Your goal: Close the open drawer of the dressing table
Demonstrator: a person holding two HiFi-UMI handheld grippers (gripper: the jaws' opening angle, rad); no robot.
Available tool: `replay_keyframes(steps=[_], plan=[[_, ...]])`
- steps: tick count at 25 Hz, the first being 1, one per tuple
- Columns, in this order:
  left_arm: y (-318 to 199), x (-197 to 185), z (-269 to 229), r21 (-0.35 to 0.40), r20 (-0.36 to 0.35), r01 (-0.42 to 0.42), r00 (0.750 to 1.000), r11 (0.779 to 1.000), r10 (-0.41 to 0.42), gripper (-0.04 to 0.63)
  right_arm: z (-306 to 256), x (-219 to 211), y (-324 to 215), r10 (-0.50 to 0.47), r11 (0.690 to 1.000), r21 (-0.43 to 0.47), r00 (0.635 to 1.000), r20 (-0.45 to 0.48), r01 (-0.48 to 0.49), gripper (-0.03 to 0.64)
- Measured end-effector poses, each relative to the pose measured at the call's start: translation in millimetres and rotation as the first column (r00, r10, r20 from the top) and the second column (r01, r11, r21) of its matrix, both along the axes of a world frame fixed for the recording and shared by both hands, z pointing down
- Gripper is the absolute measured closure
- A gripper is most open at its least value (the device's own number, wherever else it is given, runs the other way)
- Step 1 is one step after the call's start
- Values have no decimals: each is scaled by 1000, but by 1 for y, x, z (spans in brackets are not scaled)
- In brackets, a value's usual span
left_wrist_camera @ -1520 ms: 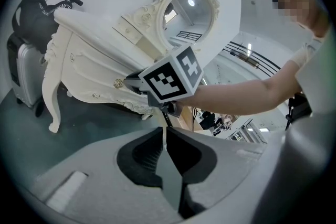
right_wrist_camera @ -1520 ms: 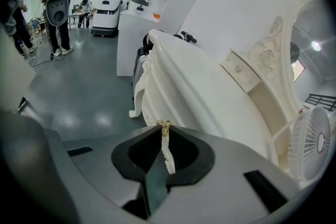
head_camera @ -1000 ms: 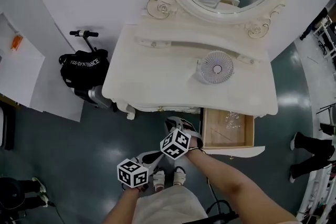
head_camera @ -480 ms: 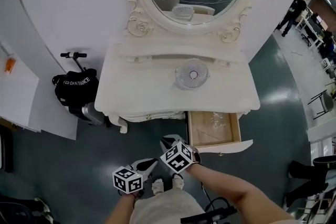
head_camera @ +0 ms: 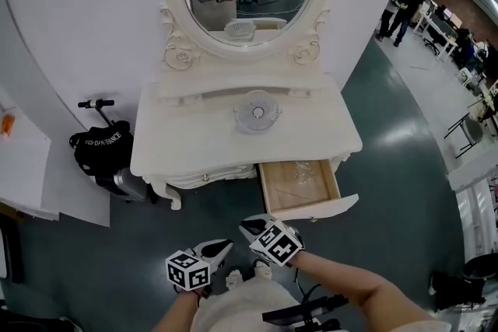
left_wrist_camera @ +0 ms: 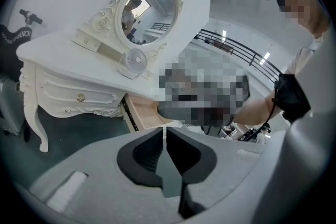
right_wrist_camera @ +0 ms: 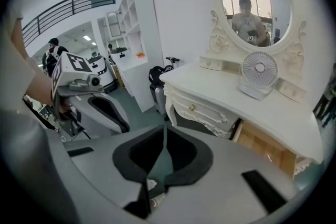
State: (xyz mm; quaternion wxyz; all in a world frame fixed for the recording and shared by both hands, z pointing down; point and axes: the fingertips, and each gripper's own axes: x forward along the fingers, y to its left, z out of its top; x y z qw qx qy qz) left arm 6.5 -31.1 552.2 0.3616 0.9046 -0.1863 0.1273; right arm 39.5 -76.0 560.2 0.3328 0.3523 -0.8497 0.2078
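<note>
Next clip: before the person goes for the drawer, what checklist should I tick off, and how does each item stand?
1. Open drawer needing closing: ok; it stands pulled out at the right end of the dressing table.
2. Empty right hand-held gripper: ok; its jaws have just been closing, with nothing between them.
3. Empty left hand-held gripper: ok; jaws together, nothing between them.
4. Contact with the drawer front: not ok; both grippers hang short of it.
5. The drawer's contents below its rim: cannot tell.
</note>
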Motion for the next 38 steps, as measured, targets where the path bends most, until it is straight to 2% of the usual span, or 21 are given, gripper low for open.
replay_keyframes(steps=[6, 11, 14, 18, 22, 38], plan=[[16, 8, -19, 36, 0, -45, 999, 998, 45, 577, -30, -4, 32, 34, 999, 0, 985, 172, -34, 584], [21, 14, -39, 77, -21, -38, 999, 996, 40, 577, -53, -3, 47, 42, 999, 10, 949, 314, -47, 584], [16, 19, -53, 118, -41, -30, 999, 993, 35, 577, -66, 1, 45, 67, 997, 22, 930, 363, -80, 584], [14, 24, -66, 154, -41, -50, 998, 987, 57, 577, -79, 8, 46, 114, 991, 22, 913, 391, -133, 586], [14, 25, -71, 158, -52, -49, 997, 986, 58, 577, -80, 9, 51, 148, 986, 6, 900, 410, -165, 586], [12, 19, -73, 143, -77, -18, 997, 989, 30, 577, -84, -6, 57, 101, 993, 20, 918, 384, -117, 601]])
